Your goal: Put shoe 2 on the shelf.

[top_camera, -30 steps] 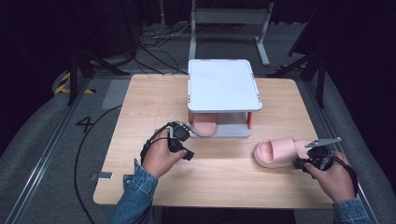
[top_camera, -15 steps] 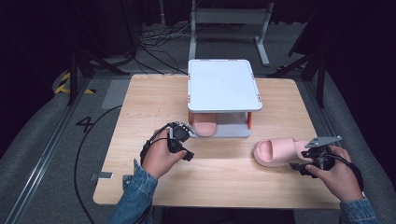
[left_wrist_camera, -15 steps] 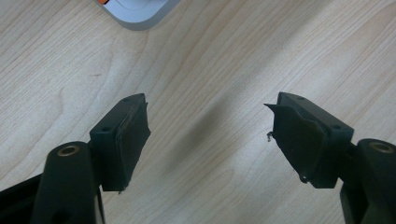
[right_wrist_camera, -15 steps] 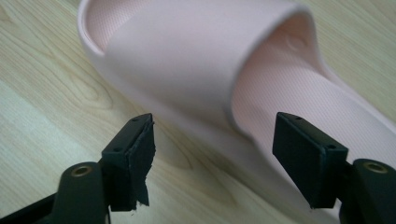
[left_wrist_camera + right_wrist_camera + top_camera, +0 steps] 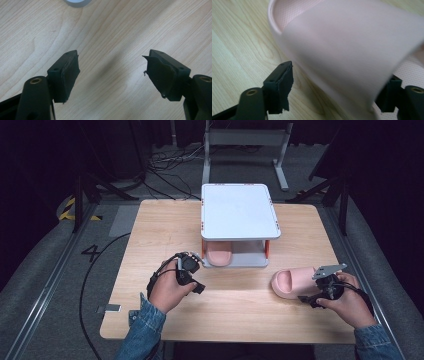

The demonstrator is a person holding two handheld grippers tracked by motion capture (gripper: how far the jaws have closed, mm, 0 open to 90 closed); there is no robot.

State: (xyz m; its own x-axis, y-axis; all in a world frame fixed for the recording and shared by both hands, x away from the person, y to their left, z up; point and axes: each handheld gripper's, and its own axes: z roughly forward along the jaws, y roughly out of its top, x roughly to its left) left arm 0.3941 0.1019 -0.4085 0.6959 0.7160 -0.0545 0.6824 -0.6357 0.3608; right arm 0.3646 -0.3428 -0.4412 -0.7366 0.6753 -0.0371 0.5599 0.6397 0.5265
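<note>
1. The only writing I can read is a dark digit "4" (image 5: 91,252), painted on the grey floor (image 5: 45,285) just beside the left edge of the table. I am seeing no brand or label on the things themselves.
2. The light wooden tabletop (image 5: 230,310) is showing a pale grain, and it is standing in a dark room. Black cables (image 5: 165,167) are lying on the floor behind it, and a grey metal frame (image 5: 245,140) is standing at the far side.
3. A small white two-level rack with orange posts (image 5: 239,212) is sitting on the far middle of the tabletop. A pink slipper (image 5: 219,254) is lying on its lower level, with the toe coming out toward the person.
4. A second pink rubber slide slipper (image 5: 292,282) is lying on the tabletop at the right, in front of the rack and apart from it.
5. The right claw (image 5: 312,296) is resting at the near side of this slipper, held by the person's right hand (image 5: 347,302). In the right gripper view its jaws are standing apart on both sides of the slipper's strap (image 5: 352,50), and I cannot tell if the pads are pressing it.
6. The left claw (image 5: 189,265) is held by the left hand (image 5: 167,292) near the rack's front left corner. In the left gripper view its jaws are standing wide apart over bare wood, with nothing between them.
</note>
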